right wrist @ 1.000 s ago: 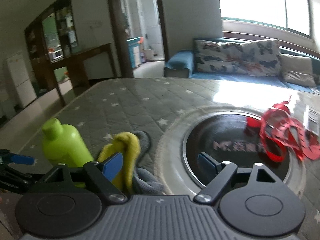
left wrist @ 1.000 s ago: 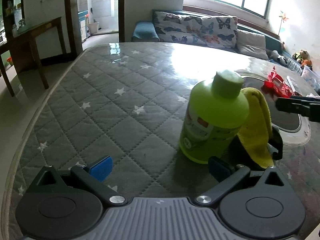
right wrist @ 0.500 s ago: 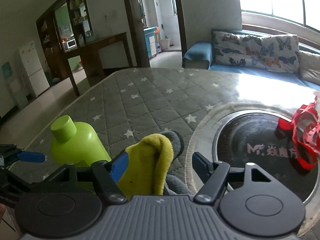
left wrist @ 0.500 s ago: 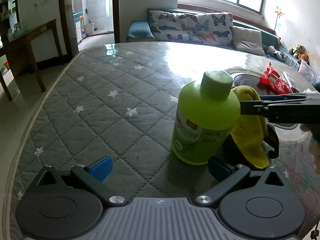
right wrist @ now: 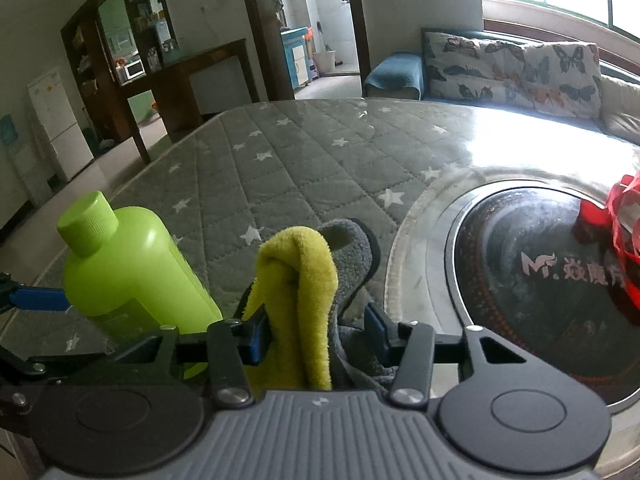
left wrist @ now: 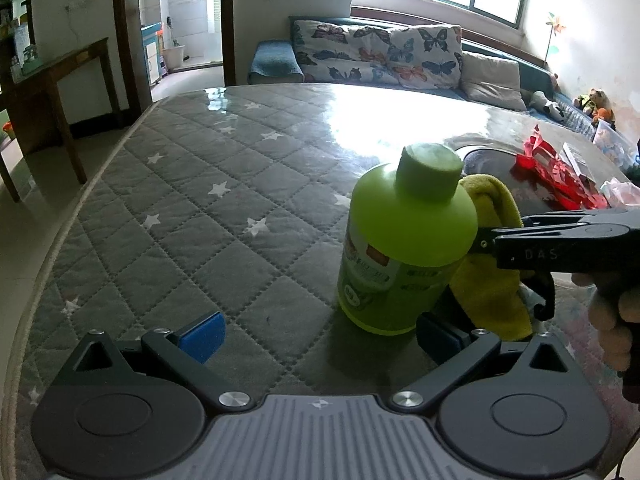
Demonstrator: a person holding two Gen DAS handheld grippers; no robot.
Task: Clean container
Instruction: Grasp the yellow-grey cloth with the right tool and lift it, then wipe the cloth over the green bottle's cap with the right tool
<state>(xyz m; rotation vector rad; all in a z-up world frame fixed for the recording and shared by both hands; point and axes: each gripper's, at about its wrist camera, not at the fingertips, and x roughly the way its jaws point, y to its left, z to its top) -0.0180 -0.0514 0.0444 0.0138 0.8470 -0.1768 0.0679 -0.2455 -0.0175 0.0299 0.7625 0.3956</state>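
A grey star-quilted desk [left wrist: 200, 200] under glossy film fills a living room with a butterfly-cushioned sofa [left wrist: 380, 56]. The green bottle [left wrist: 404, 256] stands at 2 o'clock of the open left claw [left wrist: 320, 334]. The right claw [right wrist: 318, 330] pinches a yellow cloth [right wrist: 298, 292]; "DAS" marks its side.

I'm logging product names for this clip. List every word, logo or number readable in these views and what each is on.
"DAS": embossed on the black side of the right gripper.
"M" logo followed by Chinese characters, too blurred to read: on the dark round cooktop.
Label print on the green bottle: too small and blurred to read.
Red packaging: no legible text.
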